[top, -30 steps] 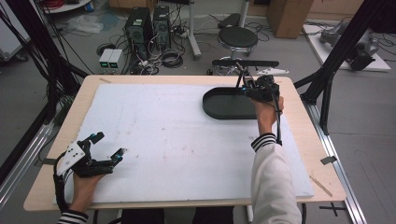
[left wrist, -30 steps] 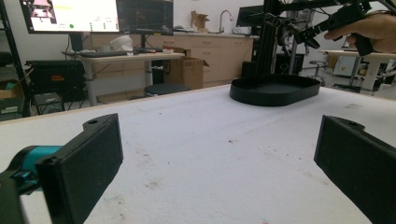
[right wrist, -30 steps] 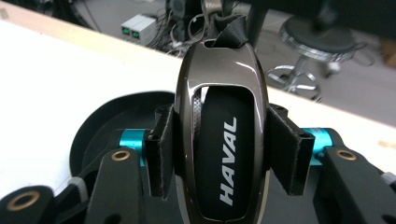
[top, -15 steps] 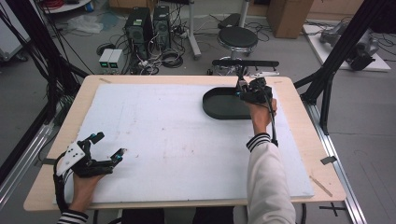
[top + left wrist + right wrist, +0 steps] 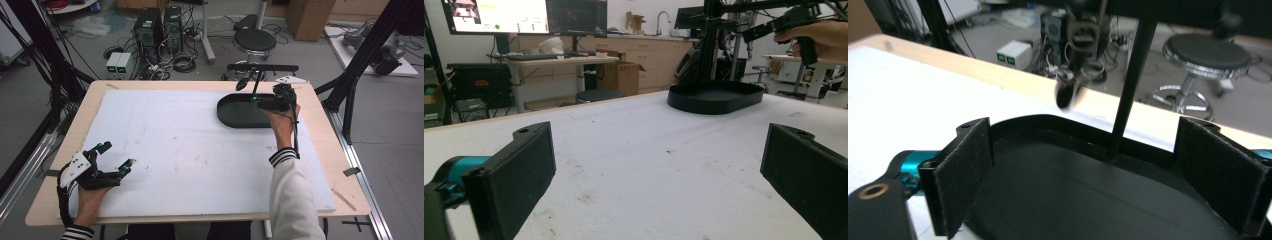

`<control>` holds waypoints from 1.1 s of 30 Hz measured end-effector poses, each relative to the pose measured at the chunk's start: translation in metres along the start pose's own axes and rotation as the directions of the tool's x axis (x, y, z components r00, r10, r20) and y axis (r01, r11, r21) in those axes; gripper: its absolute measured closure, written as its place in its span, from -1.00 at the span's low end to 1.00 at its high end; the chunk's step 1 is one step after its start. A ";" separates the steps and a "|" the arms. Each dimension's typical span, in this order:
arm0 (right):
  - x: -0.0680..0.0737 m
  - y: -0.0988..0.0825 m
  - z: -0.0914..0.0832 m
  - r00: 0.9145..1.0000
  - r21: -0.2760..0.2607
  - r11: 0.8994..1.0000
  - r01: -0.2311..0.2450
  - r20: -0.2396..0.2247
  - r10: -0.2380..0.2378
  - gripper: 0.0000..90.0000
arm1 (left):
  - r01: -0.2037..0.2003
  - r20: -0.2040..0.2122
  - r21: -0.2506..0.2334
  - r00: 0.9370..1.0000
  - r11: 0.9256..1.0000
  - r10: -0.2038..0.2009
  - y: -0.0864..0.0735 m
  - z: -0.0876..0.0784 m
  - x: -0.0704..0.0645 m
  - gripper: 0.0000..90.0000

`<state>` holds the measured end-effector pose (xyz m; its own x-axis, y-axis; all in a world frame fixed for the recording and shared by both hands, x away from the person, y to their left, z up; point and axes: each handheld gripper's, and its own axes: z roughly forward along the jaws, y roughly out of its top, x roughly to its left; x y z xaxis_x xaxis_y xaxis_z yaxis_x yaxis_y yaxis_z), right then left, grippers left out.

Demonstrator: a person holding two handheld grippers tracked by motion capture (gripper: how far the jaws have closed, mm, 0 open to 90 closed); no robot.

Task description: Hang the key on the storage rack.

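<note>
Progress looks close to the end: a dark spoon hangs from the crossbar of the black utensil rack, whose post rises from the black oval tray at the upper right of the high view. I judge the hanging to be done, so what is left is to draw the hand clear without knocking the post.

The right gripper hovers over the tray's right half, pointing at the post. In the right gripper view its jaws stand wide apart with nothing between the pads. The post and the spoon are beyond them, in the upper middle of that frame.

The left gripper lies at the lower left of the white board, well apart from the tray, jaws spread and empty.

Against the frame a second ago, the right gripper's jaws were together near the rack and have just been opening. The hand has hardly shifted, sitting slightly lower in the frame. The left gripper and the tray keep their places.
</note>
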<state>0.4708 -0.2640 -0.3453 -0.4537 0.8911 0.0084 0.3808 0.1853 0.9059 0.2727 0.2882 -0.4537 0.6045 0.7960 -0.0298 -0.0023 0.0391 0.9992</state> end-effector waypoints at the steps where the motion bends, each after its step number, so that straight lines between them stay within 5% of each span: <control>1: 0.002 -0.001 -0.006 1.000 -0.013 1.000 0.003 0.009 -0.002 -0.99 | 0.001 -0.001 0.000 1.000 1.000 -0.001 0.000 0.000 0.000 -0.96; 8: 0.010 -0.018 -0.052 0.994 -0.136 0.990 0.031 -0.096 -0.044 -0.99 | 0.005 -0.002 0.001 1.000 1.000 -0.005 0.000 -0.002 -0.001 -0.96; 11: 0.015 -0.035 -0.074 0.988 -0.214 0.976 0.052 -0.131 -0.081 -0.99 | -0.006 -0.001 0.006 1.000 1.000 0.006 0.000 -0.002 -0.001 -0.96; 17: 0.027 -0.084 -0.106 0.972 -0.318 0.948 0.021 -0.214 -0.093 -0.99 | -0.013 -0.002 0.009 1.000 1.000 0.013 0.000 -0.002 -0.002 -0.96; 24: 0.033 -0.136 -0.120 0.979 -0.361 0.932 0.020 -0.181 -0.091 -0.99 | -0.022 -0.003 0.006 1.000 1.000 0.022 0.000 -0.003 -0.003 -0.96; 27: 0.031 -0.149 -0.121 0.982 -0.387 0.922 -0.021 -0.183 -0.054 -0.99 | -0.029 -0.005 0.006 1.000 1.000 0.029 0.000 -0.003 -0.004 -0.96; 33: 0.032 -0.165 -0.120 0.988 -0.399 0.917 -0.012 -0.148 -0.051 -0.99 | -0.030 -0.004 0.004 1.000 1.000 0.030 0.000 -0.004 -0.004 -0.96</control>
<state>0.2974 -0.3158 -0.4436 -0.5864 0.8096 0.0247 0.0332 -0.0065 0.9994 0.2668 0.2877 -0.4536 0.6014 0.7990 0.0000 -0.0173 0.0130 0.9998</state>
